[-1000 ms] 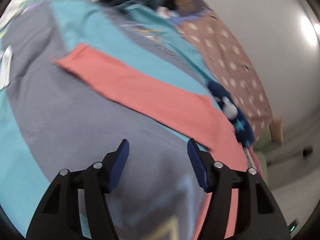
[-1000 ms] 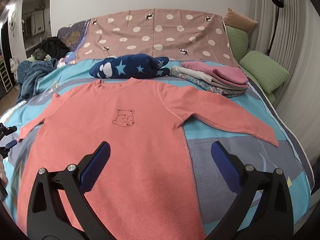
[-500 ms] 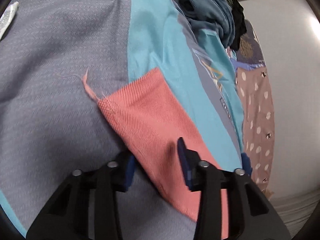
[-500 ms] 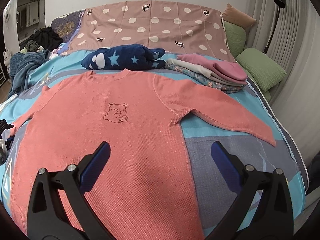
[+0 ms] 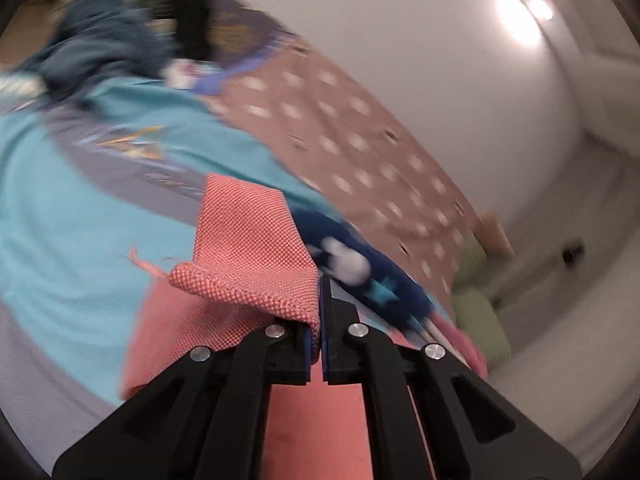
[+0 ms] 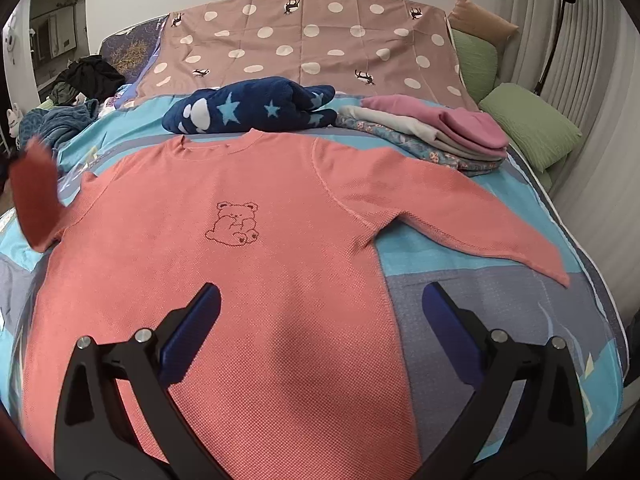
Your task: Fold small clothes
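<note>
A coral long-sleeved shirt (image 6: 248, 264) with a bear drawing lies face up on the bed, its right sleeve (image 6: 480, 220) spread out to the right. My left gripper (image 5: 321, 300) is shut on the end of the shirt's left sleeve (image 5: 248, 248) and holds it lifted off the bedspread; the raised cuff also shows in the right wrist view (image 6: 34, 196) at the far left. My right gripper (image 6: 320, 312) is open and empty, hovering above the shirt's lower body.
A navy star-print fleece (image 6: 256, 106) lies beyond the collar. A stack of folded clothes (image 6: 432, 132) sits at the back right. Green pillows (image 6: 528, 124) line the right edge. A pile of dark clothes (image 6: 68, 112) is at the back left. The polka-dot cover (image 6: 312, 44) is behind.
My left gripper has closed on the left sleeve cuff and lifted it off the bedspread. My right gripper has stayed open over the shirt, moving slightly closer.
</note>
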### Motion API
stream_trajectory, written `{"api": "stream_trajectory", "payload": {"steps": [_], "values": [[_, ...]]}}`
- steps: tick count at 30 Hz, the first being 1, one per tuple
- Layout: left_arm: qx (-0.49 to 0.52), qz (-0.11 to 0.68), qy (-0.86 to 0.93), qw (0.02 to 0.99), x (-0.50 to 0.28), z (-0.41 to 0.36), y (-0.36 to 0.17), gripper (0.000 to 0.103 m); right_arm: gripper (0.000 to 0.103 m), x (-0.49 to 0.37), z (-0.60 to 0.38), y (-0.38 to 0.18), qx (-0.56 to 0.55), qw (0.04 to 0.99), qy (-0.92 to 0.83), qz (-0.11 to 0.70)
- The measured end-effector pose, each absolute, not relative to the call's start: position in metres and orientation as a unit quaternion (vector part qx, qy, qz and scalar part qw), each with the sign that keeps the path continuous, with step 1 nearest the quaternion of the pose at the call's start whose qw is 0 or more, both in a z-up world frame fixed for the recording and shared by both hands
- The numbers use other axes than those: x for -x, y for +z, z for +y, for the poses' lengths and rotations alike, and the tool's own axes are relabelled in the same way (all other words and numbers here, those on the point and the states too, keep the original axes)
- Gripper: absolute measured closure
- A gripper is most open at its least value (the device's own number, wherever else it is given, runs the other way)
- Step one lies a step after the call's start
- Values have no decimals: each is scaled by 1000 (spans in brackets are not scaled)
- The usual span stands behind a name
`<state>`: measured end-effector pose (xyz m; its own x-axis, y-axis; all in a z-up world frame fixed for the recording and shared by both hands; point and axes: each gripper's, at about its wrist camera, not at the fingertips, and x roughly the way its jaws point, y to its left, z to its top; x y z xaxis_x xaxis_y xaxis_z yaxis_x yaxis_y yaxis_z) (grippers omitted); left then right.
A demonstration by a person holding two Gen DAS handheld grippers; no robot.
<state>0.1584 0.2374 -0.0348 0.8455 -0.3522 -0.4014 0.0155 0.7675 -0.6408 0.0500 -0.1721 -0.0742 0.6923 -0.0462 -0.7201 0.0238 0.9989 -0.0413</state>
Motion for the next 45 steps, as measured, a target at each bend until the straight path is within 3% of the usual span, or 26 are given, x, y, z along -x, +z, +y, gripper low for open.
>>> {"api": "stream_trajectory", "payload": {"steps": [7, 8, 10, 13, 20, 23, 32, 37, 45], "values": [[177, 339, -232, 894, -179, 61, -56, 101, 2, -49, -196, -81, -8, 915, -38, 401], [163, 358, -240, 888, -183, 44, -67, 98, 2, -47, -201, -82, -11, 915, -40, 401], [133, 383, -241, 882, -185, 20, -85, 81, 2, -47, -210, -82, -18, 915, -43, 401], [104, 399, -234, 880, -182, 7, -104, 78, 2, -54, -219, -80, -33, 912, -28, 409], [118, 391, -221, 885, -164, 36, -98, 66, 2, -86, -210, -67, -93, 892, 84, 433], [97, 358, -170, 913, -143, 61, -90, 52, 11, -106, -193, -69, -101, 878, 108, 455], [127, 353, 12, 927, -119, 135, -102, 49, 12, -145, -79, -85, 36, 872, 156, 462], [118, 370, 40, 921, -120, 141, -108, 45, 13, -163, -55, -110, 108, 878, 73, 461], [128, 392, 36, 910, -119, 151, -121, 44, 17, -147, -187, -115, -133, 851, 27, 508]]}}
